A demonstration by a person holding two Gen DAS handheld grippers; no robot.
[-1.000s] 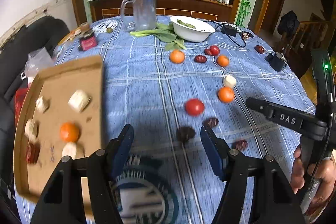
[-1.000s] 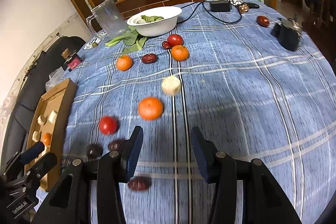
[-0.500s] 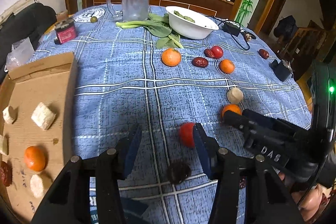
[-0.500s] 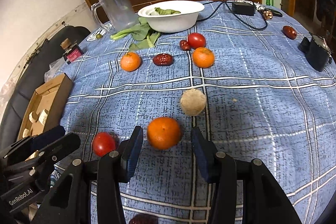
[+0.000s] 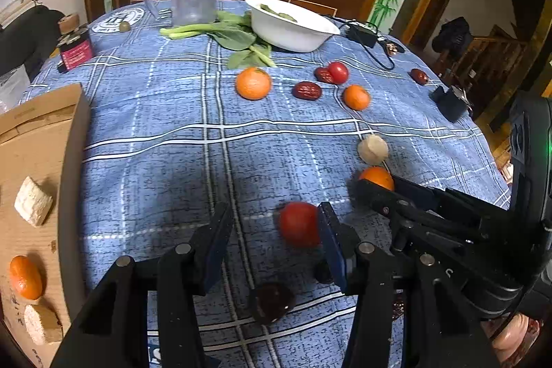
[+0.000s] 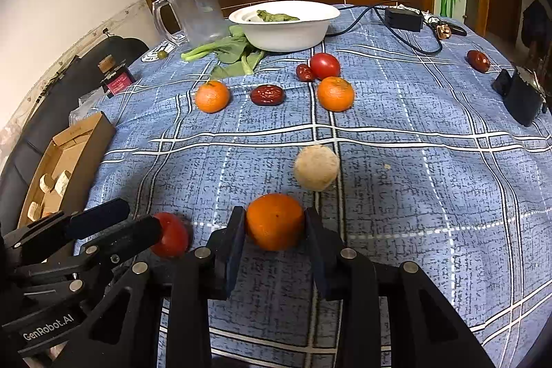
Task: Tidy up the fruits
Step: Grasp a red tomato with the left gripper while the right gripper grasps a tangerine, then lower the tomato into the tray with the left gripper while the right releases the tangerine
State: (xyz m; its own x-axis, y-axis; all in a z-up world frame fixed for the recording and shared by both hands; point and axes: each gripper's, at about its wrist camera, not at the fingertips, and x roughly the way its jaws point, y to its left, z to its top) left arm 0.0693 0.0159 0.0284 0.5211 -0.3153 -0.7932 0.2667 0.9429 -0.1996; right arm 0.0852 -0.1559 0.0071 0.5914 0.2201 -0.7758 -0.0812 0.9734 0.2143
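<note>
My right gripper point(image 6: 275, 242) is shut on an orange point(image 6: 275, 221) resting on the blue tablecloth. My left gripper point(image 5: 272, 238) is open; a red tomato point(image 5: 299, 228) sits between its jaws against the right finger point(image 5: 329, 242). The tomato also shows in the right wrist view point(image 6: 170, 235), partly behind the left gripper. A dark date point(image 5: 272, 299) lies below the left jaws. A cardboard box point(image 5: 45, 168) at the left holds an orange point(image 5: 25, 276) and pale chunks point(image 5: 32, 206).
Farther on lie a pale round fruit point(image 6: 316, 172), two oranges point(image 6: 212, 96) point(image 6: 335, 93), a second tomato point(image 6: 324, 66) and dates point(image 6: 267, 95). A white bowl point(image 6: 286, 23), greens point(image 6: 234, 52), a glass jug point(image 6: 193, 12) and a black adapter point(image 6: 403, 19) stand at the back.
Both grippers moved forward. The right gripper closed onto the orange. The tomato now lies between the left gripper's jaws instead of ahead of them.
</note>
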